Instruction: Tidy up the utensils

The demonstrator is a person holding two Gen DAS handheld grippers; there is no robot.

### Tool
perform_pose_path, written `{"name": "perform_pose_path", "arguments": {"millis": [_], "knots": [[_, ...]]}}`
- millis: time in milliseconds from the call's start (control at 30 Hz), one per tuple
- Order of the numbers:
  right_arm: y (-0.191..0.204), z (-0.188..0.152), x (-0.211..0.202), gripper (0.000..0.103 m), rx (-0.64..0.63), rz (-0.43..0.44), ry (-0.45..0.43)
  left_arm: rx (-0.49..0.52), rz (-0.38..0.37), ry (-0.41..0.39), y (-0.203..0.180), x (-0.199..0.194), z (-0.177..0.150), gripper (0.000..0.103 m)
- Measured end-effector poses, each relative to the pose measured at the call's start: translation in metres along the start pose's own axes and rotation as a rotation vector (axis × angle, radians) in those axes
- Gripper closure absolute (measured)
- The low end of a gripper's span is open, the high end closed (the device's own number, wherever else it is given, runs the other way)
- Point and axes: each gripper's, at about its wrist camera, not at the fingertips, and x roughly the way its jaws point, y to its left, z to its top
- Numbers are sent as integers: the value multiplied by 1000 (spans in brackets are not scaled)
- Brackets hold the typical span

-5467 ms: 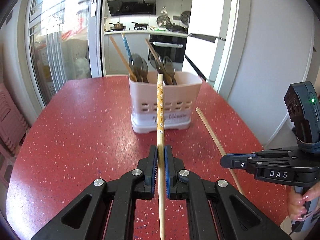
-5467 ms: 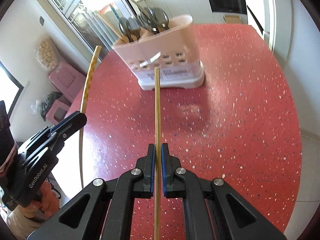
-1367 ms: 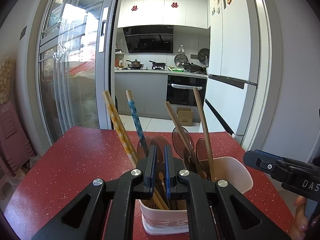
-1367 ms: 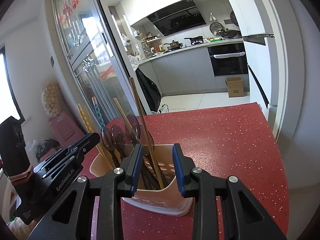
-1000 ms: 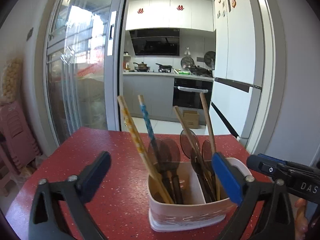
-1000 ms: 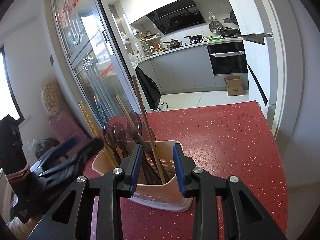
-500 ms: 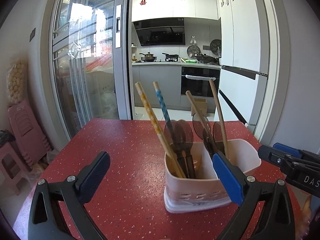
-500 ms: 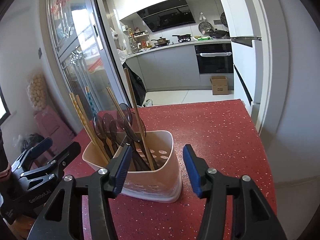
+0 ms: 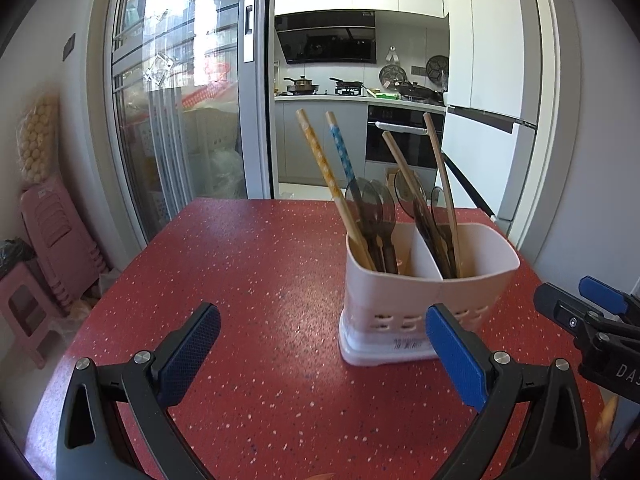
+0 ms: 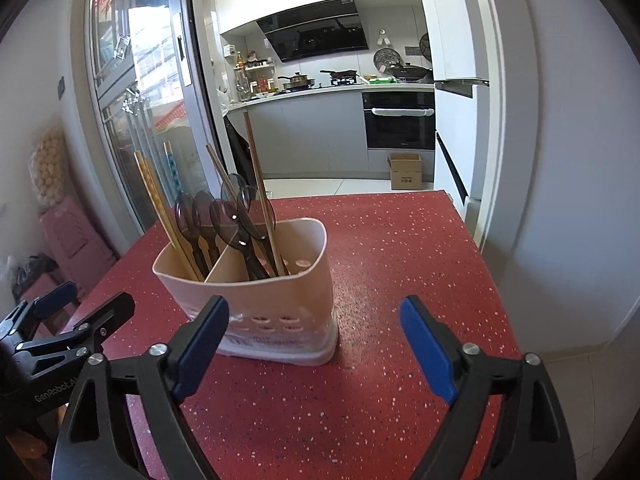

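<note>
Left gripper spread wide, nothing between its blue pads, hanging low over the red speckled table. Right gripper also spread wide and empty, low over the same table.

Utensil holder, a pale two-compartment plastic tub, stands upright on the table ahead of both grippers. From the left camera it sits ahead and to the right, its base just behind the right-hand pad. From the right camera the holder sits ahead and to the left, its lower front corner partly hidden behind the left-hand pad. Neither gripper touches it.

Inside the holder, left compartment: yellow patterned chopstick, blue patterned chopstick, dark translucent spoons, all leaning. Right compartment: two plain wooden chopsticks and more dark spoons.

Right gripper's tip pokes in at the right edge of the left view, beside the holder; left gripper's tip shows at the left edge of the right view.

Behind the table: sliding glass door, kitchen with an oven, a cardboard box on the floor, pink stools stacked at the left.
</note>
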Motion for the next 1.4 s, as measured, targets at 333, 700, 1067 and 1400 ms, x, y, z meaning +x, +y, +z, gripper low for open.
{"name": "perform_pose_path", "arguments": {"millis": [333,700,1067,1400], "knots": [[2,-20,-15,0,22,-10,20,-17,-4,35,5,-19,-23,0],[5,-43,-30,0,21,-49,-4,-46,3,49,22,-34,-47,0],[5,-80,-43,0,47,-58,13,-15,4,-10,24,-53,-77,0],[16,-96,-59,0,-11,-112,-84,2,11,-25,17,-51,-86,0]]}}
